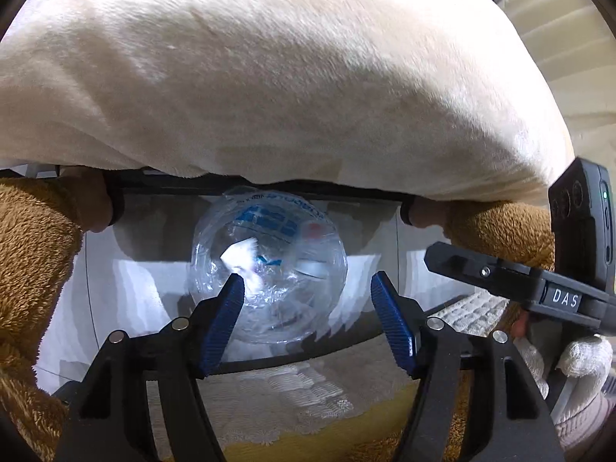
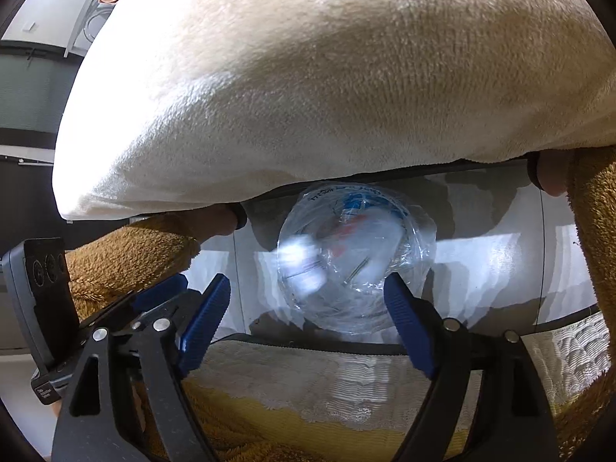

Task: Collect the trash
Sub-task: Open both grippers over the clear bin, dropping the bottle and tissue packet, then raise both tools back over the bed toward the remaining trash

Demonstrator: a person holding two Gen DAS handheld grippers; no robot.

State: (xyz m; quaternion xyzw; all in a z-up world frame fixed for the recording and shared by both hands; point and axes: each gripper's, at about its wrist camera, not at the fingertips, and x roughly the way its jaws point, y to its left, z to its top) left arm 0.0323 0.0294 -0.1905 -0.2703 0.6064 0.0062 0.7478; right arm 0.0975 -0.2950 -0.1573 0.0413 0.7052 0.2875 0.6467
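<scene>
A clear plastic bag (image 1: pixel 277 238) with blue print stands open-mouthed below me, holding crumpled white paper and clear wrap. It rests on a glossy white surface (image 1: pixel 127 292), half under a cream plush cover (image 1: pixel 269 77). My left gripper (image 1: pixel 307 283) is open above the bag's near rim; its left blue pad overlaps the rim in the picture, and nothing is pinched. In the right wrist view the same bag (image 2: pixel 358 246) lies just beyond my open right gripper (image 2: pixel 307 283), whose right pad overlaps the bag's edge. The left gripper (image 2: pixel 181 288) shows at the lower left there.
Brown fuzzy fabric (image 1: pixel 34 269) flanks the bag on both sides, with beige rounded pegs (image 1: pixel 96 204) ringed in black under the cover. A white and yellow textured rug (image 1: pixel 292 396) lies nearest me. A hand in a white knit glove (image 1: pixel 577 358) holds the other gripper's black body (image 1: pixel 512 277).
</scene>
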